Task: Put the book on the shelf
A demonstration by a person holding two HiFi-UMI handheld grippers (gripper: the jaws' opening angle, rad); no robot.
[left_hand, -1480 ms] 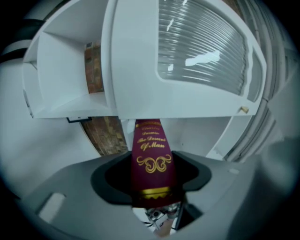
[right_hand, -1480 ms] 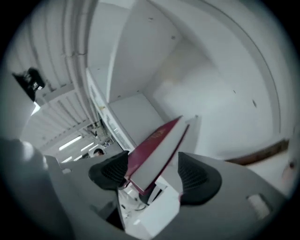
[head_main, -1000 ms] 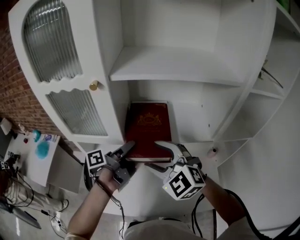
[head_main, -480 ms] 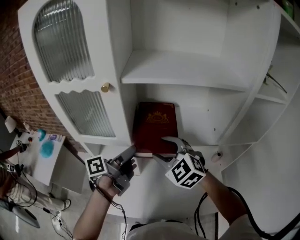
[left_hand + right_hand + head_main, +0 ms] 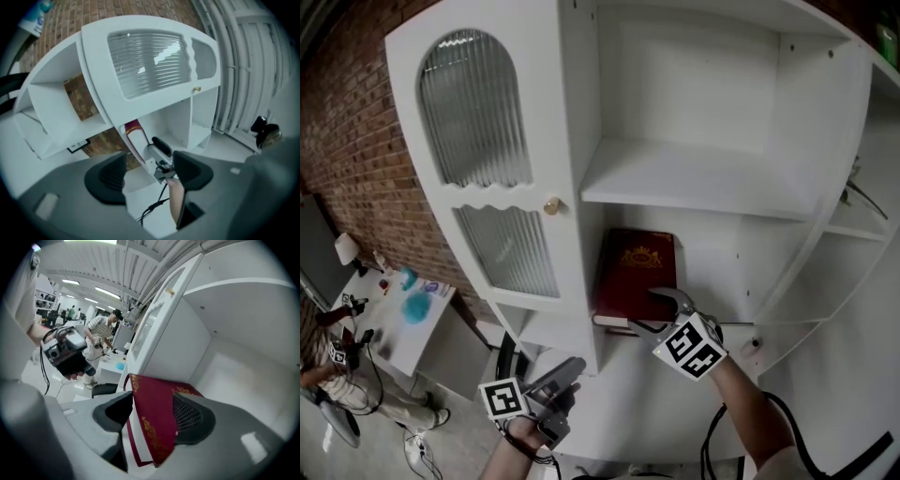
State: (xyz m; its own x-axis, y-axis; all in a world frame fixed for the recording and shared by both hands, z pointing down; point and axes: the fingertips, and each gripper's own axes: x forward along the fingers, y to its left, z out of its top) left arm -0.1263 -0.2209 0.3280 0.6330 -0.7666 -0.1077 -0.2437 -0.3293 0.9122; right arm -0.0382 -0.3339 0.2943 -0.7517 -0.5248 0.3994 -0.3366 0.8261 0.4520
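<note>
- The step in hand is the placing itself: the book (image 5: 636, 272) is inside the lower compartment of the white shelf unit (image 5: 694, 178). It is under the middle board and just beside the left wall, with its dark red cover toward the head camera.
- The right gripper (image 5: 661, 311) has the near edge of the book between its jaws, and both pads appear to rest on the covers. The jaws have just been opening a little, so I judge the grip is being loosened.
- The left gripper (image 5: 150, 168) is low in front of the shelf, well apart from the book. Its jaws stand wide apart with nothing between them, having just closed by a small amount.
- Whether the book rests fully on the board, I cannot tell.
- The next move, I think, is to open the right jaws fully and draw straight back — without dragging the book out.
</note>
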